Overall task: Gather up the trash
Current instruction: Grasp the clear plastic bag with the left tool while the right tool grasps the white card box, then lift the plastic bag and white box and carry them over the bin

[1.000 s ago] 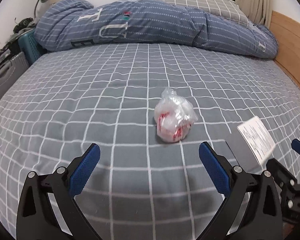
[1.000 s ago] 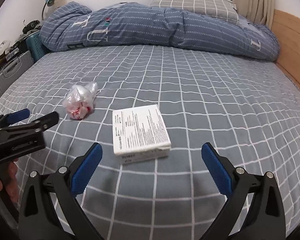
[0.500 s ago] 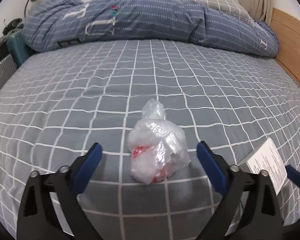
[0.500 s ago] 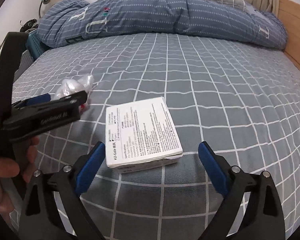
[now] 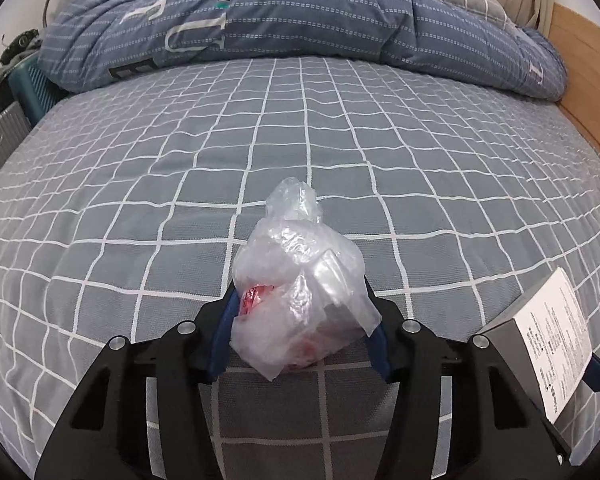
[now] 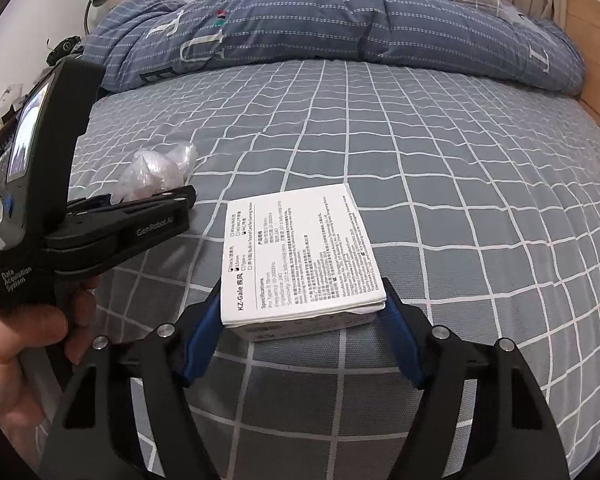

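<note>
Two bits of trash on grid-patterned bed (image 5: 300, 128), each between closing jaws. Left: crumpled plastic bag (image 5: 300, 296) inside left gripper (image 5: 300, 340), blue pads touching its sides. Right: white printed box (image 6: 300, 256) lying flat inside right gripper (image 6: 304, 332), pads against its near corners.

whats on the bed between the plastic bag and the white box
Only the left claw and bare checked sheet lie between the plastic bag and white box, seen from the right wrist.
</note>
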`<state>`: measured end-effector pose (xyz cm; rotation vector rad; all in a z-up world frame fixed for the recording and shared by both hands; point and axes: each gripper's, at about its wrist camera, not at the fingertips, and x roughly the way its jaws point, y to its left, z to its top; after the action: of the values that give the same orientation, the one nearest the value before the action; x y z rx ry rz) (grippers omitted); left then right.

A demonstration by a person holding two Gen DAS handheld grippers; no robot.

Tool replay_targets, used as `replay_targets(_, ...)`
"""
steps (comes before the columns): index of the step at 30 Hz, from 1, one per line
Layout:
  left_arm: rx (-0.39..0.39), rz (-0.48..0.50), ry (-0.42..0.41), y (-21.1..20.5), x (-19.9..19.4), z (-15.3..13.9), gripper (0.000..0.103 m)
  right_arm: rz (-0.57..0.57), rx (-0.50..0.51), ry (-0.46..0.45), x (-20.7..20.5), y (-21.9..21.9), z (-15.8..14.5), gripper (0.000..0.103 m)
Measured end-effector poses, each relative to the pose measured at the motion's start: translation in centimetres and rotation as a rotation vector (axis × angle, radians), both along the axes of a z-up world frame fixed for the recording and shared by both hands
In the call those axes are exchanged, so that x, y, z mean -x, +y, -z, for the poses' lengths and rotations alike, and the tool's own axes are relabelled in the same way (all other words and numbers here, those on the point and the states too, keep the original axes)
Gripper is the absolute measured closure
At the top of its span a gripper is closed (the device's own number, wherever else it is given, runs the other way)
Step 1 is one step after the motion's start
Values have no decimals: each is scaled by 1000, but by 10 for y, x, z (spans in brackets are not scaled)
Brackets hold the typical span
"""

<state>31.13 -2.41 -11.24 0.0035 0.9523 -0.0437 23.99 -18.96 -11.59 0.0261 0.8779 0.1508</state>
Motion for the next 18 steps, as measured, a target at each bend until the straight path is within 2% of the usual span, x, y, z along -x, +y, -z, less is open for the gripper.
replay_targets(7,29,-22,-6,7,9,-11,50,15,3,-19,3,-7,-9,34)
replay_targets(18,21,-33,-26,15,30,-30,50,39,25,-67,13,-13,-35,35)
